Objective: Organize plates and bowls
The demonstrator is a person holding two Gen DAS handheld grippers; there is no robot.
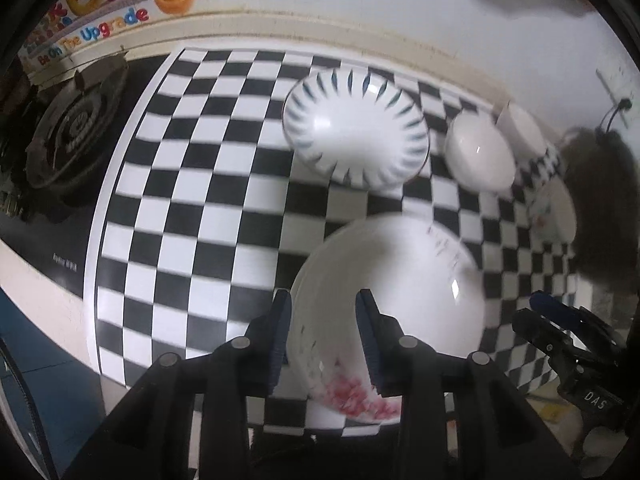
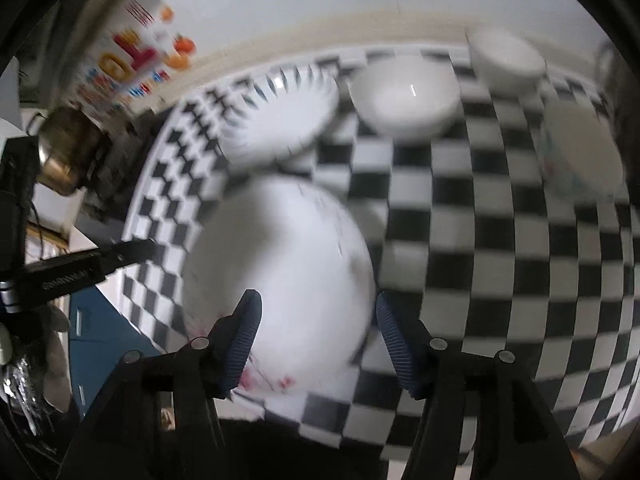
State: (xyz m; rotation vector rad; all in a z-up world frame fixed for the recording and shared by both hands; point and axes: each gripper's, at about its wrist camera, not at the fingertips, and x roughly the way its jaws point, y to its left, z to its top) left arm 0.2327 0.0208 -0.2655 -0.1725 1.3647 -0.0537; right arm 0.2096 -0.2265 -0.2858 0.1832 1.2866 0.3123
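Note:
A large white plate with pink flowers (image 1: 400,300) lies at the near edge of the checkered mat (image 1: 192,184). My left gripper (image 1: 323,300) is open, its fingers straddling the plate's near-left rim. My right gripper (image 2: 318,302) is open above the same plate (image 2: 280,264); it also shows in the left wrist view (image 1: 560,320). Behind lie a blue-striped plate (image 1: 356,128) (image 2: 280,108), a plain white bowl (image 1: 480,152) (image 2: 404,96), a second white bowl (image 2: 506,60) and a floral plate (image 1: 554,210) (image 2: 580,148).
A gas burner (image 1: 68,136) sits left of the mat, with a brass kettle (image 2: 66,156) on that side. A wall with colourful stickers (image 1: 112,4) runs behind. A dark object (image 1: 600,200) stands at the far right.

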